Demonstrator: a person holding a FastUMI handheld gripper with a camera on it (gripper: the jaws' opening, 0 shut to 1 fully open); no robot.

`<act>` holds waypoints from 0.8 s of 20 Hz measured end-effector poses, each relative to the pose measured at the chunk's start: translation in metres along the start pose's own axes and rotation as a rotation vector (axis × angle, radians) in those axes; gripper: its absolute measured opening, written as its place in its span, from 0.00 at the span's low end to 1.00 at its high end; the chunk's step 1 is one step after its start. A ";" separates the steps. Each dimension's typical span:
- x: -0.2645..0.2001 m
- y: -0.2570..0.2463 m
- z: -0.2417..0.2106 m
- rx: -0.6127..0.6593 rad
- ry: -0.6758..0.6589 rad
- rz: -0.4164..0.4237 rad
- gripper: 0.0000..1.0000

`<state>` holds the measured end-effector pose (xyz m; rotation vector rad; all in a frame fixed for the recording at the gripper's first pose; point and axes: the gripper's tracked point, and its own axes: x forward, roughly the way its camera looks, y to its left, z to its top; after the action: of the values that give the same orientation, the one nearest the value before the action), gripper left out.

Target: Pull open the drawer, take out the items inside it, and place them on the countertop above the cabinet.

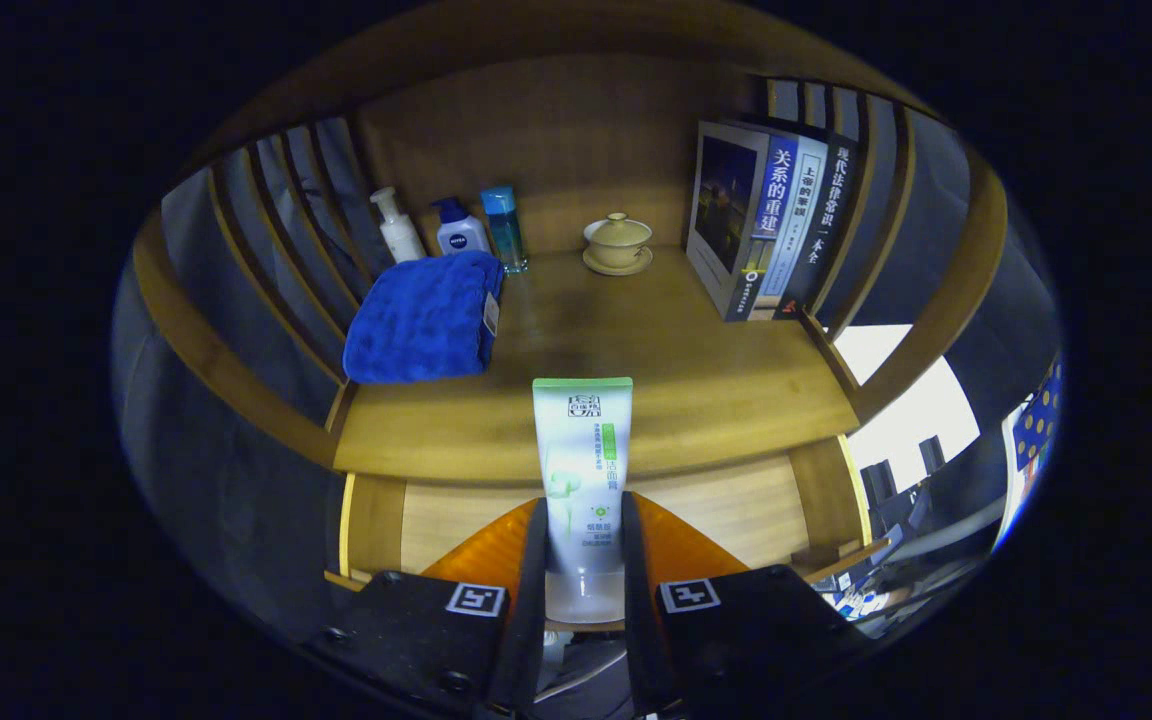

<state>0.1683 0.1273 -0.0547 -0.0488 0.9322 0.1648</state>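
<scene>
Wooden countertop (696,380) ahead, bounded by slatted sides. Gripper view: gripper (583,560) clenched on tube (582,470), both fingers pressing its lower body. Tube held upright, long axis running forward along the fingers, green cap end leading and reaching over the countertop's front edge. Bare wood lies directly beyond the cap. Towel (426,315) and bottles (451,228) to one side, lidded cup (618,242) at back, books (761,225) opposite. Judged: carry-to-counter step, placement pending; straight advance and lowering needed.
</scene>
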 end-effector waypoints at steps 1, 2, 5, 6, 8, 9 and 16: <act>0.008 0.002 0.008 0.005 -0.009 -0.002 0.43; 0.016 0.005 0.016 0.008 -0.017 -0.004 0.42; 0.040 0.014 0.035 0.013 -0.031 -0.012 0.43; 0.047 0.018 0.041 0.009 -0.032 -0.014 0.43; 0.063 0.024 0.050 0.004 -0.037 -0.018 0.42; 0.072 0.028 0.054 0.005 -0.037 -0.017 0.42; 0.117 0.045 0.055 0.008 -0.028 -0.014 0.43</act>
<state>0.2732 0.1923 -0.1139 -0.0460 0.9047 0.1485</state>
